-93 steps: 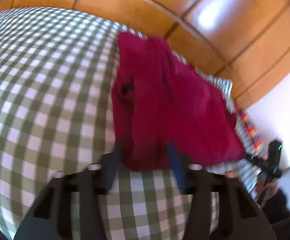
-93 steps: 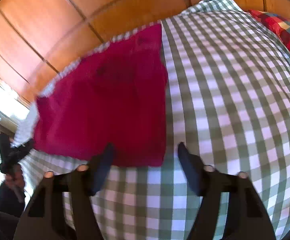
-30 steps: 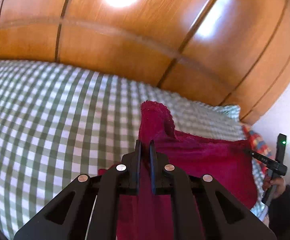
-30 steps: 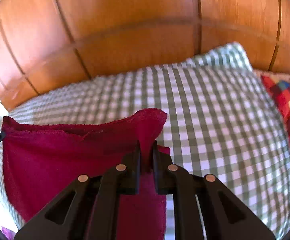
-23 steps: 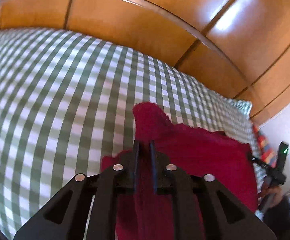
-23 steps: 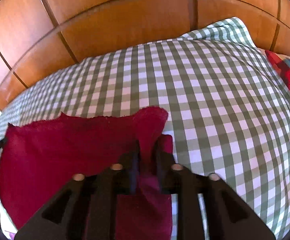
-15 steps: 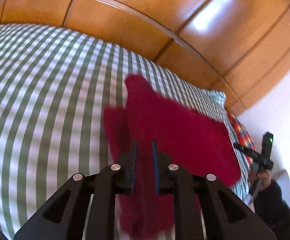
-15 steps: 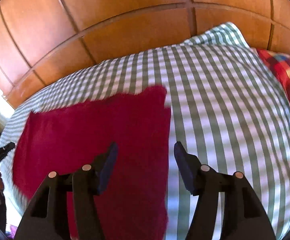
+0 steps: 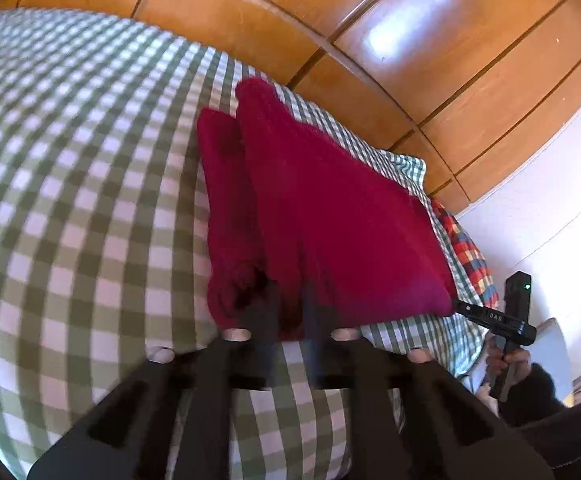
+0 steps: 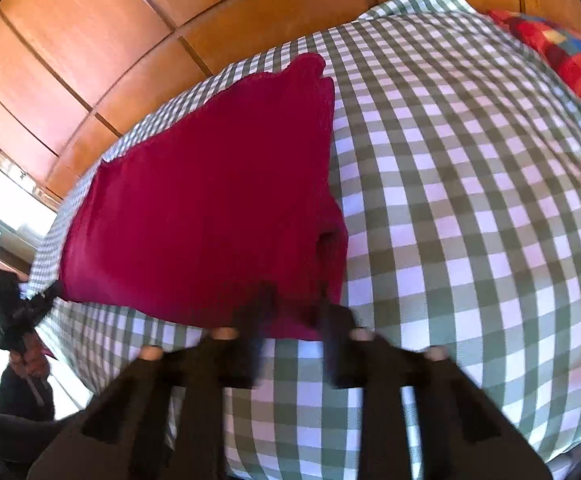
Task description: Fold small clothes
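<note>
A dark red cloth lies folded in layers on the green-and-white checked bedcover. My left gripper is at its near left corner, jaws closing to a narrow gap with the cloth's edge pinched between them. In the right wrist view the same red cloth spreads to the left. My right gripper, blurred, is at the near right corner, jaws closing with the cloth's edge between them. Each gripper also shows small at the side of the other's view: the right gripper and the left gripper.
Shiny wooden panels rise behind the bed. A red, blue and yellow checked pillow lies at the bed's right end. Checked cover stretches bare to the right of the cloth and to its left.
A second ago both grippers held the cloth's edge raised. They carried it over, let it go, and it now lies flat. Both pulled back to the near edge and their jaws came together again.
</note>
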`<state>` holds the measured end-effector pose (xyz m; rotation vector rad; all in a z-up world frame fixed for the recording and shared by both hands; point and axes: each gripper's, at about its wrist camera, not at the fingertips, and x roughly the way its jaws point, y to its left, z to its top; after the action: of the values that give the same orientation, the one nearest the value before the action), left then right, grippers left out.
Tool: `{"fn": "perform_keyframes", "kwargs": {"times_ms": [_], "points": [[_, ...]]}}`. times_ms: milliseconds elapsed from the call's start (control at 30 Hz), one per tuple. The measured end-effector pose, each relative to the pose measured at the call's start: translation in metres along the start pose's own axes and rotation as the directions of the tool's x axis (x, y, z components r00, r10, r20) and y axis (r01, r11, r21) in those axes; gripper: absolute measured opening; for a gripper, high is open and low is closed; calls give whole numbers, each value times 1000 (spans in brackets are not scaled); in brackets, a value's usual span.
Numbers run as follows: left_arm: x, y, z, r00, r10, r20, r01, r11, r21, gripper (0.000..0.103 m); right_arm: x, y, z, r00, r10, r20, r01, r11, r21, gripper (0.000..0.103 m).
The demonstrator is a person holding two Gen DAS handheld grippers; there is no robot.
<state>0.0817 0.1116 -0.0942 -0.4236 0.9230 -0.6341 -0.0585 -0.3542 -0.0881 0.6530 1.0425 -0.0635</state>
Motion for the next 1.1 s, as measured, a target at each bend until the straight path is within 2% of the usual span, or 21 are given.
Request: {"fn": "perform_keyframes", "kwargs": {"times_ms": [100,167,267,300,333,433,500,567,600,633,667,733,800,900,967,1100], "points": [[-19,-3,2,1000,4,25,-6,999,50,6,-28,8,-1,999,2,41,-1,999,-34,8],[-30,-1,-3,1000,6,19,-7,997,78,6,-38,9,-5,999,-2,33,4,998,-64,8],[-27,11,-26,999,35,-41,-32,998,60,6,-24,0,-25,996,-67,-57,62,994,-89,7],[-20,16,-39,995,66,-74,-61,996,60,6,-16,-4,-32,993,-86,-82,79,993,-90,7],[-16,21,-47,993,74,-88,-70,996,48,6,-12,-8,-39,992,-90,-88,83,993,-86,8],[-22,26,-55,997,40,-60,-41,999,-14,6,-16,-11,-42,995,-68,-68,64,996,-55,8],[-26,21,-53,998,38,-54,-38,999,-10,6,-17,-6,-40,993,-86,-76,79,993,-89,9],[-31,14,-49,997,51,-53,-50,999,13,7,-20,-3,-36,992,-95,-88,85,990,-111,15],[-34,11,-44,998,35,-52,-35,999,14,7,-23,-1,-32,991,-111,-78,102,988,-119,31],[-36,10,-40,999,29,-43,-28,999,17,8,-26,0,-28,990,-123,-66,115,986,-123,54],[-40,8,-34,999,34,-19,-34,999,24,10,-30,0,-25,990,-135,-46,129,984,-124,59],[-44,6,-23,1000,27,7,-27,999,19,27,-39,3,-14,989,-148,2,147,982,-118,59],[-42,11,-9,999,36,35,-35,999,-9,30,-42,11,0,987,-154,50,158,981,-116,62],[-31,16,14,997,44,61,-42,999,-31,30,-37,27,24,987,-128,101,141,981,-132,67],[-18,20,30,995,68,72,-65,997,-44,30,-27,39,36,989,-106,106,122,980,-157,70],[10,26,60,997,53,53,-49,996,-70,30,8,65,57,988,-119,97,139,962,-234,71]]}}
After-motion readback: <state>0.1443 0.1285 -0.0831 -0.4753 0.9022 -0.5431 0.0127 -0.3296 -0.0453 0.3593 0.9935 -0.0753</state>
